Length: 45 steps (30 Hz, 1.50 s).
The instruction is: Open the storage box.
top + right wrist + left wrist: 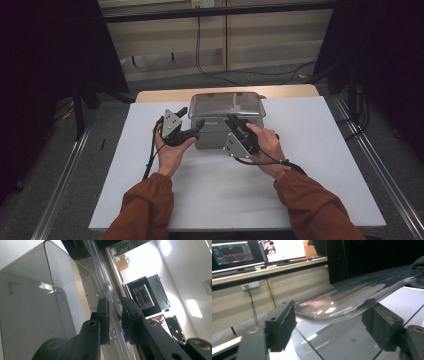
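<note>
White table sheet (320,165) carries a grey bin (220,137) with a clear plastic lid (226,104), set at the far middle. Right gripper (235,121) sits at the lid's near right edge, jaws pressed together and pinching the lid rim (113,302), probably to steady it. Left gripper (196,127) is at the near left corner; its jaws are spread, straddling the lid edge (342,306), pads (287,322) not clamped on it — likely lining up a second grip.
</note>
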Available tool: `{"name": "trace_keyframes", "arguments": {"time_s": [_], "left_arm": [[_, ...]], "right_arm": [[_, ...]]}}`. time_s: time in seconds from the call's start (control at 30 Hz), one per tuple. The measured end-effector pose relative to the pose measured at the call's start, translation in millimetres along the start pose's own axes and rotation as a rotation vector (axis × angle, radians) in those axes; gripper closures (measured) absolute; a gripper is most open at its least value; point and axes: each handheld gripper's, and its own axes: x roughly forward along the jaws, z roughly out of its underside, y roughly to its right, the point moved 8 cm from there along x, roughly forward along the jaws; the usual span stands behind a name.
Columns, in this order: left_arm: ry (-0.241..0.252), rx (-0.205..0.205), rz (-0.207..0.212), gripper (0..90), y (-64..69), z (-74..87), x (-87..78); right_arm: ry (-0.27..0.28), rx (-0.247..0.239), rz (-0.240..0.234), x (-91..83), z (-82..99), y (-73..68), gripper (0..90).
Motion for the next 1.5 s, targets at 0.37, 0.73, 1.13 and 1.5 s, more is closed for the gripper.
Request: {"name": "trace_keyframes", "arguments": {"time_s": [0.37,0.73,1.13,1.5], "left_arm": [[0.007,0.012,0.002,34.5,0.2,-0.2,0.5],[-0.009,0.003,-0.007,35.3,-0.3,3.7,2.1],[-0.002,-0.014,-0.006,38.7,-2.9,2.6,1.4],[0.003,-0.024,-0.003,42.0,-5.5,2.7,1.4]], "right_arm": [[-0.003,0.172,-0.043,2.1,13.0,-0.5,58.3],[-0.018,0.379,-0.100,-3.1,31.7,3.7,32.8],[-0.044,0.585,-0.119,-4.9,54.8,17.5,17.2],[-0.073,0.702,-0.135,-5.6,81.8,13.2,9.0]]}}
